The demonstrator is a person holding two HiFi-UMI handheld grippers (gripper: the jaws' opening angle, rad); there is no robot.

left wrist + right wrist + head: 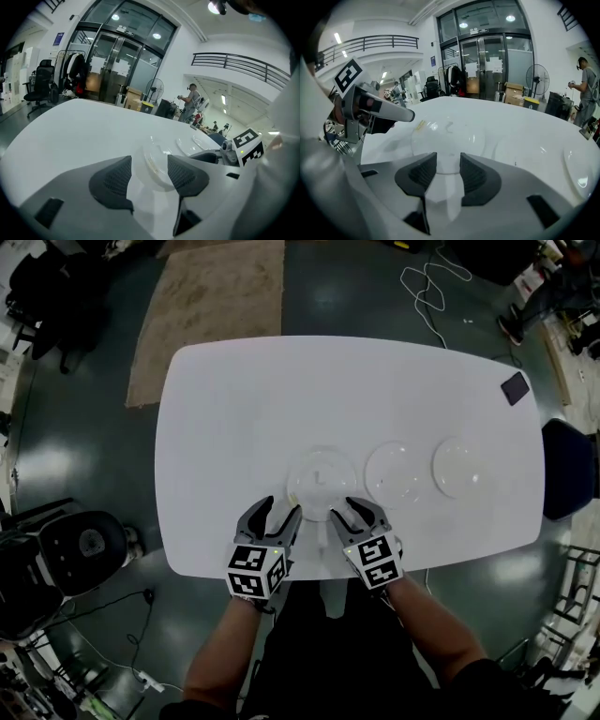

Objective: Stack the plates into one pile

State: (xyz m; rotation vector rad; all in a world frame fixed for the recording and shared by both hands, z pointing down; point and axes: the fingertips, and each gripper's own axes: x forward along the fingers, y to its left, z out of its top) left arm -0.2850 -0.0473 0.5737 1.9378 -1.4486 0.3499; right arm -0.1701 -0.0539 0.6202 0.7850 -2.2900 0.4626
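Three clear plates lie in a row on the white table (281,399). The nearest plate (321,482) is the leftmost one, with a second (400,474) and a third (461,467) to its right. My left gripper (278,518) is open at that plate's near left rim, and the plate's edge (154,151) shows just ahead of the gap between the left gripper's (150,164) jaws. My right gripper (353,516) is open at the near right rim. Its (448,161) pads stand apart with the plate's (450,136) near edge at the gap, not pressed.
A small black object (515,388) lies at the table's far right. A blue chair (569,470) stands off the right end and a black chair (80,545) off the near left. A brown rug (211,306) and a white cable (427,287) lie on the floor beyond.
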